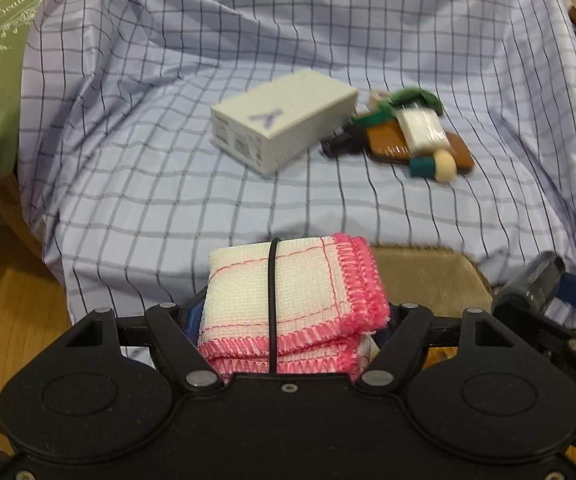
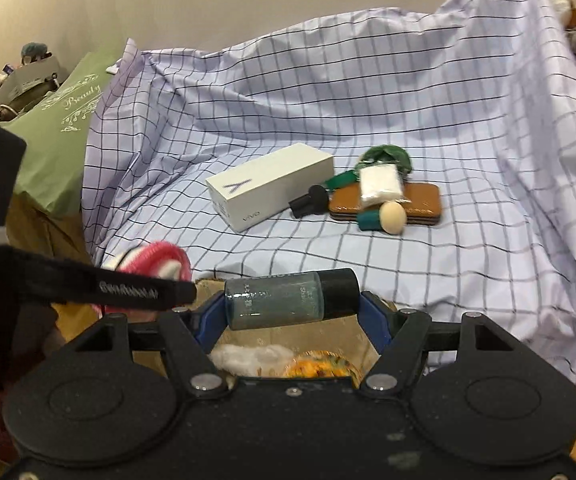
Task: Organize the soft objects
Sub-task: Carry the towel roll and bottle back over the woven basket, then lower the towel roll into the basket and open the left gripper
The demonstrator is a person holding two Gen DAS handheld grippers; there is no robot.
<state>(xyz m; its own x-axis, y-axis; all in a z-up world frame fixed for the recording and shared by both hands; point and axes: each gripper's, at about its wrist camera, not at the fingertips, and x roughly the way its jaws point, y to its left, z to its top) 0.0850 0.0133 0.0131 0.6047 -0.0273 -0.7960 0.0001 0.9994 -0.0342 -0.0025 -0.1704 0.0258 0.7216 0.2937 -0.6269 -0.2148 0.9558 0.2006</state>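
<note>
Left gripper (image 1: 292, 320) is clamped on the folded pink-edged cloth (image 1: 288, 304); right gripper (image 2: 288, 312) is clamped on the small bottle (image 2: 288, 298), long axis crosswise. The white box (image 1: 284, 120) lies at twelve o'clock on the checked sheet (image 1: 168, 200), roughly equally far from both.

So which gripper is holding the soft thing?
The left gripper. It squeezes a folded white cloth with pink edges, while the right gripper holds a hard little bottle with a black cap.
</note>
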